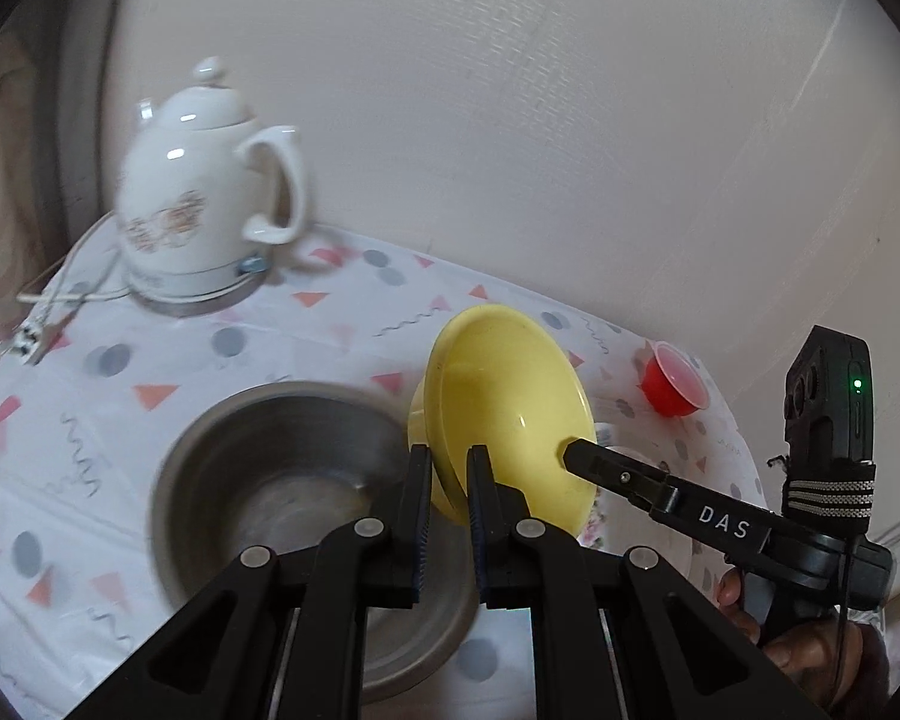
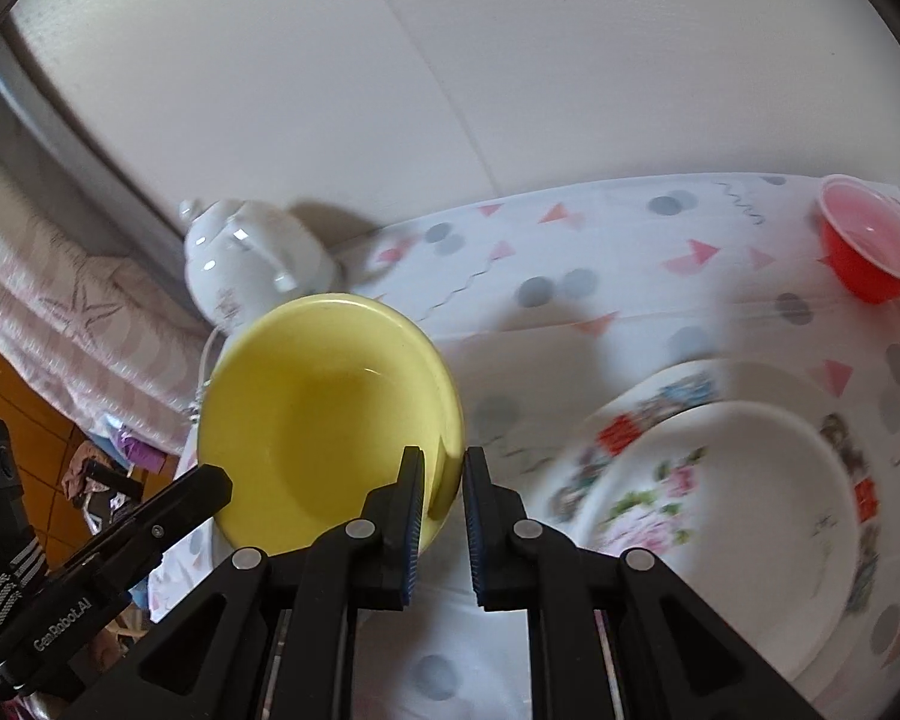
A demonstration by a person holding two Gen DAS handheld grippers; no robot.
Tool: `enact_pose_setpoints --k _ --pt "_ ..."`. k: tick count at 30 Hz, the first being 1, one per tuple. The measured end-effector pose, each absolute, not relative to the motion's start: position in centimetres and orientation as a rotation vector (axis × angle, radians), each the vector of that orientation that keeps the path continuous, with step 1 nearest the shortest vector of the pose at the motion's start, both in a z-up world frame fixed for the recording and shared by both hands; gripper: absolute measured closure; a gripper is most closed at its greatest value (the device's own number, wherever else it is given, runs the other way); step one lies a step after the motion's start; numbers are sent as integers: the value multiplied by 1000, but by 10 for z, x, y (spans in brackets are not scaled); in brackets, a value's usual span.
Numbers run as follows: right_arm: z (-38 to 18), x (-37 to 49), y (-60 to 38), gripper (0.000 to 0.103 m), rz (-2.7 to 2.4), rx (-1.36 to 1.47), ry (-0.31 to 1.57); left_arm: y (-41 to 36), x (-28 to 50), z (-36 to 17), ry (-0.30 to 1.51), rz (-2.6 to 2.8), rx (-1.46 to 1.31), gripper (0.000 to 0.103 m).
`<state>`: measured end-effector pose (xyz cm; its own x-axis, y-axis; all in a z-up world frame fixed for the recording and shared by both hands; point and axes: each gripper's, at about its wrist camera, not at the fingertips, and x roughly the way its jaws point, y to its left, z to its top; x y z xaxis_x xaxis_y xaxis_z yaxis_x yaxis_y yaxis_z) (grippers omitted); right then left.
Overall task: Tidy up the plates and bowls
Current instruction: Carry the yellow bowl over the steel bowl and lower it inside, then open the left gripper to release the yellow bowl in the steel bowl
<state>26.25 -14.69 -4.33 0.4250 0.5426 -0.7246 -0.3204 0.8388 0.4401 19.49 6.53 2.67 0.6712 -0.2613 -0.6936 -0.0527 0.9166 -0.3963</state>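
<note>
A yellow bowl (image 1: 504, 402) is held tilted in the air between both grippers. My left gripper (image 1: 448, 468) is shut on its near rim. My right gripper (image 2: 441, 468) is shut on the opposite rim of the yellow bowl (image 2: 324, 408). The right gripper also shows in the left wrist view (image 1: 570, 450), and the left one in the right wrist view (image 2: 210, 480). A steel bowl (image 1: 282, 480) sits on the table below left. A floral plate (image 2: 648, 414) with a white bowl (image 2: 750, 510) in it lies to the right.
A white ceramic kettle (image 1: 204, 192) stands on its base at the back left, cord trailing off the edge. A small red cup (image 2: 870, 252) sits at the back right. A patterned cloth (image 1: 330, 324) covers the table against a white wall.
</note>
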Motion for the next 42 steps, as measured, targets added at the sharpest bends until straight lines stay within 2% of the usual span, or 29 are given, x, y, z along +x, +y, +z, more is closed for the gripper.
enact_pose_setpoints --k 13,29,42 --pt "-64 236 -85 90 603 182 1059 127 155 -11 890 -53 -474 92" --pt "-82 231 -61 90 543 57 1115 140 160 -42 985 -54 -497 91" --pt "-85 233 -52 90 502 -21 1090 144 165 -42 986 -60 -484 89"
